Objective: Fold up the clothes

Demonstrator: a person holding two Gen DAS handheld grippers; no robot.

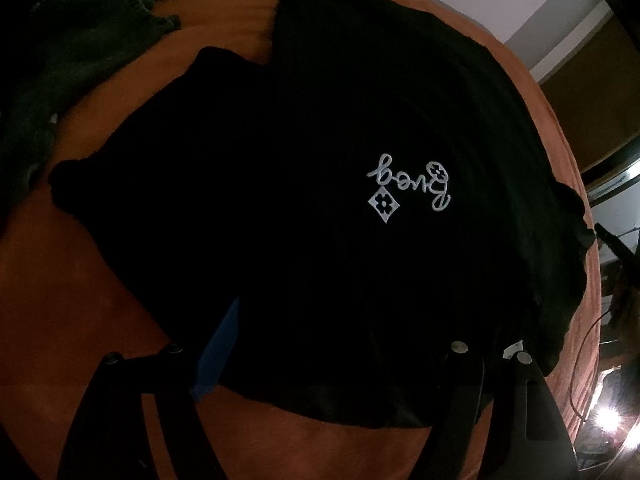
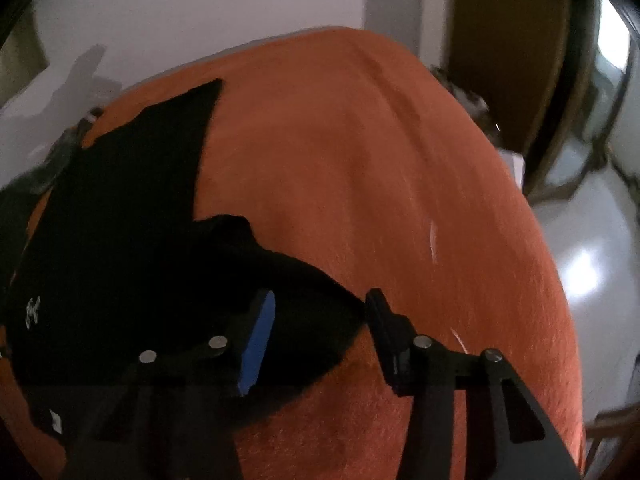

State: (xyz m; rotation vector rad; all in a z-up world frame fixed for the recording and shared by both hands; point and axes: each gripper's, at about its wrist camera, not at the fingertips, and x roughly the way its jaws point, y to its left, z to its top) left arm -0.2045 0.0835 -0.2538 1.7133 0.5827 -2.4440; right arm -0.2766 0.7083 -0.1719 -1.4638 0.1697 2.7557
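Observation:
A black T-shirt with a white embroidered logo lies spread on an orange blanket. My left gripper stands wide open at the shirt's near edge. Black cloth covers its fingertips and part of the blue pad. In the right wrist view the same black T-shirt lies at the left, its logo small near the edge. My right gripper is open around a pointed end of the cloth. The blue pad and the other finger stand apart from the cloth.
A dark green garment is heaped at the far left of the blanket. Bare orange blanket stretches right of the shirt. Beyond the bed's edge are a glossy white floor, a wooden frame and a bright light.

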